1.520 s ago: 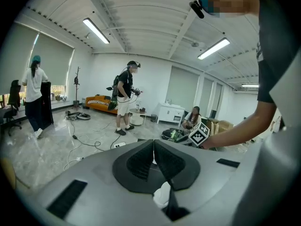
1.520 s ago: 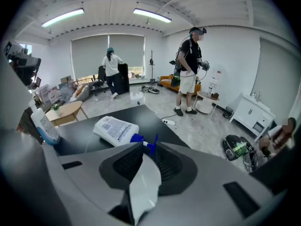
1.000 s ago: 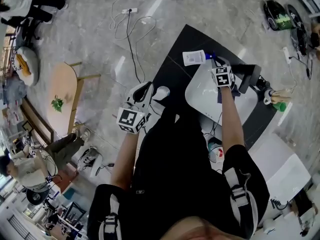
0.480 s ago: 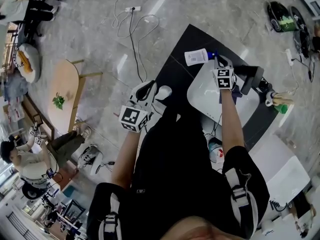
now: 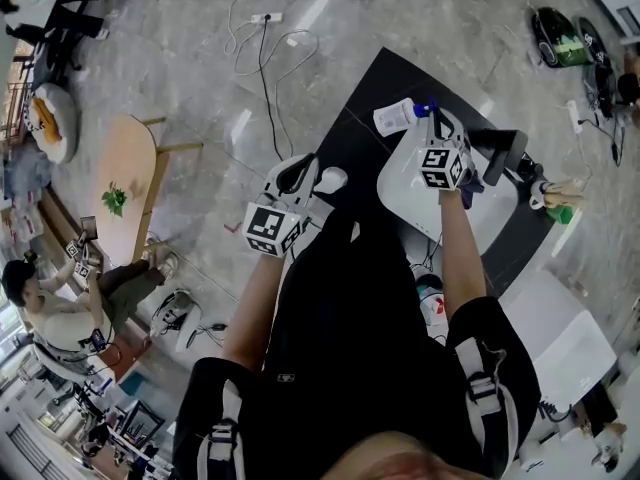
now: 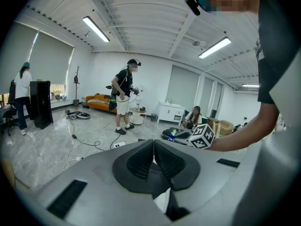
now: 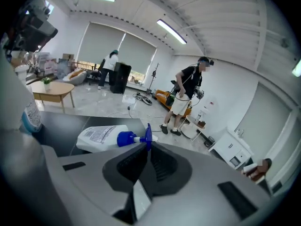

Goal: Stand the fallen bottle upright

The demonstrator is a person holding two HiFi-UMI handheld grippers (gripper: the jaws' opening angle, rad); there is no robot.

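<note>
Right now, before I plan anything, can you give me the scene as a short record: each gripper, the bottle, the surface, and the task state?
right gripper: shut on the tip of the blue pump head
left gripper: shut, empty, away from the bottle
bottle: white pump bottle, lying on its side
surface: dark table
task state: bottle not yet upright
</note>
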